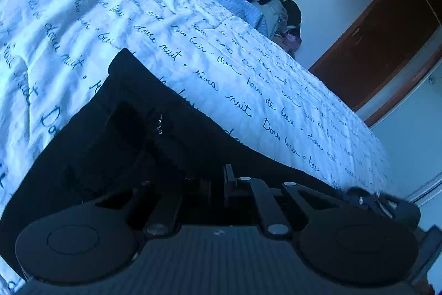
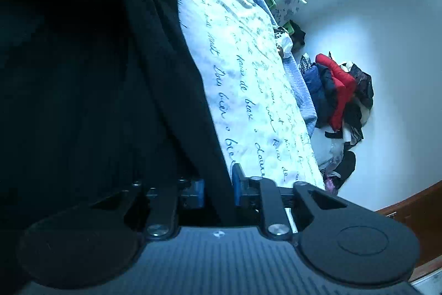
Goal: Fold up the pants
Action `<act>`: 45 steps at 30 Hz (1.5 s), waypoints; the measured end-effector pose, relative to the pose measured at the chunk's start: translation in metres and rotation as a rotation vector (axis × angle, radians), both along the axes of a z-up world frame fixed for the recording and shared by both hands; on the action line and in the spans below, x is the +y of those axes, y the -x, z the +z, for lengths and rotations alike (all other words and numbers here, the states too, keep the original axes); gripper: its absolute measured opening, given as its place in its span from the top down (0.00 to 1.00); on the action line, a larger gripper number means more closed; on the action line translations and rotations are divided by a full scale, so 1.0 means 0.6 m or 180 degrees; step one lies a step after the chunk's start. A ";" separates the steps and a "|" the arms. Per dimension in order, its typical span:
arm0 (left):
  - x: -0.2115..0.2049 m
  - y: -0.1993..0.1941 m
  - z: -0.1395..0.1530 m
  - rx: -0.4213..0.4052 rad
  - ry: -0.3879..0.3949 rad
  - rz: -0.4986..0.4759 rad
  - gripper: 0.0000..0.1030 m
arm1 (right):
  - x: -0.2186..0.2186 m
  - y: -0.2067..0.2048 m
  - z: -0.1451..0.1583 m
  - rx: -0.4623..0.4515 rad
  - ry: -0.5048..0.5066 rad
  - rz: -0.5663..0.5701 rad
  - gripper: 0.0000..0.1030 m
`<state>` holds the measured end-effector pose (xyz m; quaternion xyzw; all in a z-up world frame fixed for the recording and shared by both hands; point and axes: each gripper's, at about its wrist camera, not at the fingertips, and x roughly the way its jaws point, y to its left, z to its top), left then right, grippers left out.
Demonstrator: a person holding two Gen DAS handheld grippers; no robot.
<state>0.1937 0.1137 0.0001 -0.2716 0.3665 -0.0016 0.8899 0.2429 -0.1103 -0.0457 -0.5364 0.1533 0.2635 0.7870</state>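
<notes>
I see the bed (image 1: pixel 138 18) carrying the black pants (image 1: pixel 110 134), spread on its lettered sheet. My left gripper (image 1: pixel 218 184) is clamped on the cloth; my right gripper (image 2: pixel 218 192) pinches a fold too.

The white quilted bedspread (image 1: pixel 193 26) carried repeated dark blue cursive French script across its surface; "nuit", "douce nuit" and "de beaux" could be read, while the other handwritten words stayed too blurred to make out.
</notes>
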 end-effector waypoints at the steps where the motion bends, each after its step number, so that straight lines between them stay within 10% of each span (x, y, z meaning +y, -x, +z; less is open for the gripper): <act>1: 0.001 0.005 -0.001 -0.0025 0.0008 0.0023 0.87 | 0.004 0.004 -0.001 0.0000 0.0027 0.0000 0.91; 11: 0.033 0.016 -0.015 -0.0074 0.0286 0.0247 0.78 | 0.002 0.065 -0.012 -0.0005 0.0222 0.0134 0.89; 17: 0.055 0.013 -0.012 -0.0185 0.0323 0.0531 0.57 | 0.025 0.048 0.005 -0.0089 0.0180 0.0319 0.51; 20: 0.066 0.010 -0.015 -0.0156 0.0397 0.0602 0.63 | 0.045 0.049 -0.004 -0.0105 0.0314 0.0478 0.54; 24: 0.072 0.009 -0.016 -0.0068 0.0363 0.0581 0.89 | 0.052 0.053 -0.009 0.0168 0.0363 0.0472 0.92; 45: 0.081 0.180 0.006 0.0043 0.0150 0.0001 0.90 | 0.018 0.201 0.019 0.0770 -0.0294 0.0217 0.94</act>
